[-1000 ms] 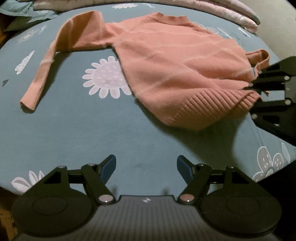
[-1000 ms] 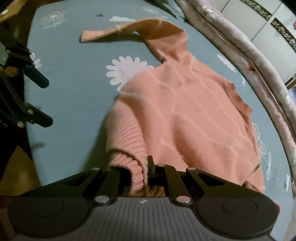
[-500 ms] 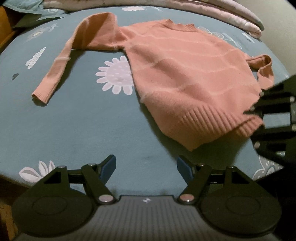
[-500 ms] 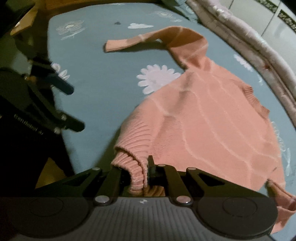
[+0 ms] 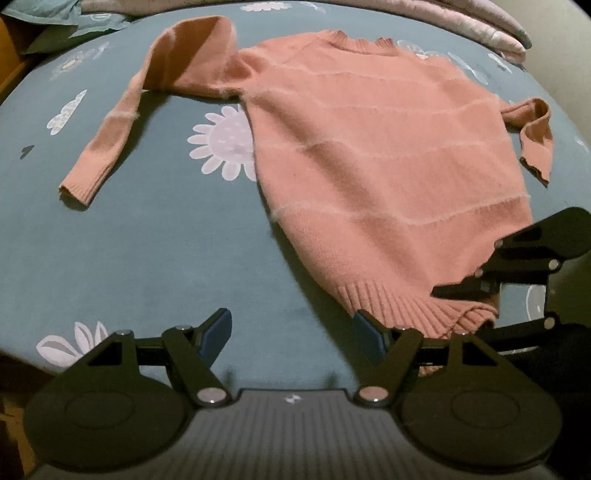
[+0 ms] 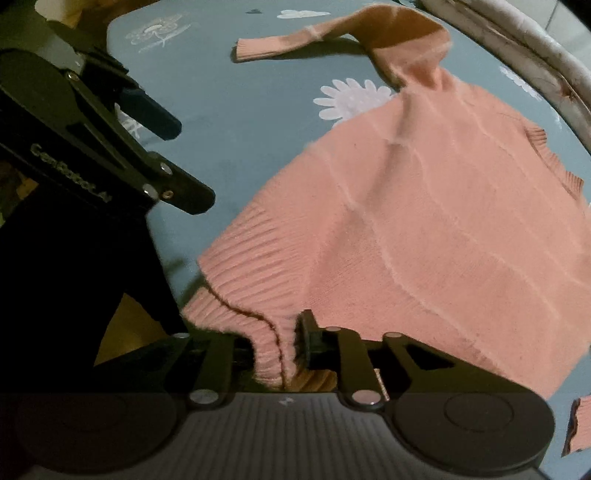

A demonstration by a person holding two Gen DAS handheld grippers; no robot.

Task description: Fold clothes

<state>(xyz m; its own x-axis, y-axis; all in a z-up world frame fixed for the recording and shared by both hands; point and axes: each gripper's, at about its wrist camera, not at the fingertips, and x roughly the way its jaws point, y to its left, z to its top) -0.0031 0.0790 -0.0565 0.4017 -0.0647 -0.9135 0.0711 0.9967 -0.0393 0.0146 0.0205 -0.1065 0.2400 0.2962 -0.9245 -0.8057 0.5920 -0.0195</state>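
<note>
Blue floral bedsheet point(image 5: 147, 258) as work surface, pinkish quilt point(image 5: 480, 26) bunched along the far edge. Pink sweater point(image 5: 369, 147) lies spread mostly flat, collar far, ribbed hem point(image 5: 399, 306) near; one sleeve point(image 5: 110, 140) runs out to the left, bent at the elbow, the other sleeve point(image 5: 535, 136) is crumpled at the right edge. Right gripper point(image 6: 277, 354) has its fingers clamped on the hem's near right corner, both knit layers bunched between the pads. Left gripper point(image 5: 291, 332) has fingers wide apart with nothing between them, hovering over bare sheet just left of the hem. Sweater isn't folded as it lies; looks like a spread/straighten step, judging by the one-corner pinch. To do it well: get the left fingers onto the hem's opposite corner, catching both layers, then pull both corners evenly, low to the sheet, so the body goes taut without skewing. Risk: a one-sided tug drags the whole knit toward the near edge and wrinkles the body. Right sleeve likely needs laying out before any fold.
</note>
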